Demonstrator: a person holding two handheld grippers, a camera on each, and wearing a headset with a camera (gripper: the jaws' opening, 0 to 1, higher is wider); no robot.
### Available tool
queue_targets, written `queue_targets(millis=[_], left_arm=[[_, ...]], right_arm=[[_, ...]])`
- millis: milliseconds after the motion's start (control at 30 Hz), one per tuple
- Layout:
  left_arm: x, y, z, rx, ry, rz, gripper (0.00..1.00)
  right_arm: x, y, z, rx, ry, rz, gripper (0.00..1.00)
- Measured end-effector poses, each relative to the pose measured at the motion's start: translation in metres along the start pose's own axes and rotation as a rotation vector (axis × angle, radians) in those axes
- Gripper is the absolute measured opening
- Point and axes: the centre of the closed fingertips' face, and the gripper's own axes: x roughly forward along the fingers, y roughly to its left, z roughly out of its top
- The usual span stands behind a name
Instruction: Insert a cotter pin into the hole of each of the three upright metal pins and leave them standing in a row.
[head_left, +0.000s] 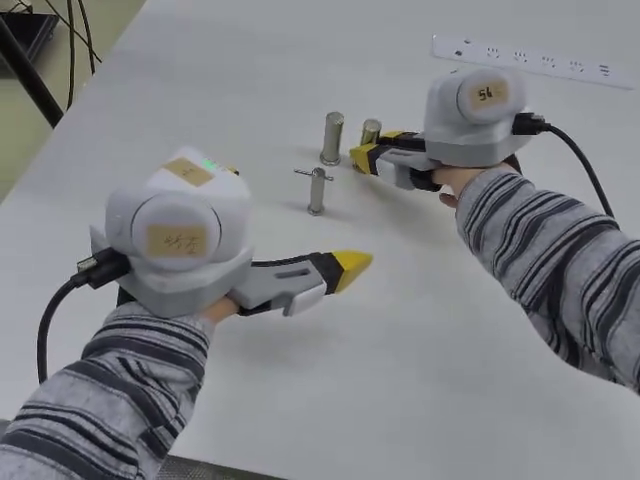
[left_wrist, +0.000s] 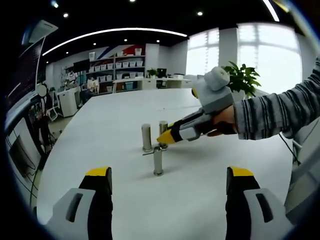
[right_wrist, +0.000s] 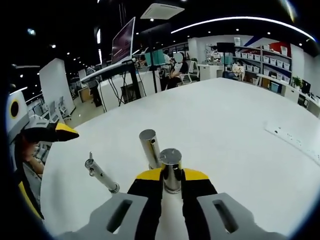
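The right gripper (head_left: 362, 157) pinches an upright metal pin (right_wrist: 171, 169) between its jaws, long axis vertical, while the left gripper (left_wrist: 170, 172) (jaws spread, empty) hovers well apart over the tabletop (head_left: 450, 330).

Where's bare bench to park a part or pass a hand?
Free: table between left claw and striped sleeve; also the far side, left of the power strip. Crowded: centre, where the cotter-pinned pin, tall pin and the clamped pin in the right claw stand close.
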Motion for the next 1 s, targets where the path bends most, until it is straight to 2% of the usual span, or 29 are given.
queue_targets(millis=[200,500,867,1000], left_arm=[[0.000,-0.001,-0.001,0.003,0.005,-0.002,0.94],[0.003,-0.001,0.001,-0.001,0.000,-0.010,0.93],[0.001,0.001,0.004,-0.015,-0.013,-0.004,0.92],[0.001,0.001,0.004,-0.014,-0.014,-0.006,0.92]], right_arm=[[-0.003,-0.006,-0.001,-0.045,0.010,-0.042,0.08],[-0.025,-0.013,-0.008,-0.030,0.004,-0.066,0.08],[-0.057,-0.003,-0.026,-0.028,0.017,-0.069,0.08],[-0.068,0.009,-0.032,-0.032,0.021,-0.063,0.08]])
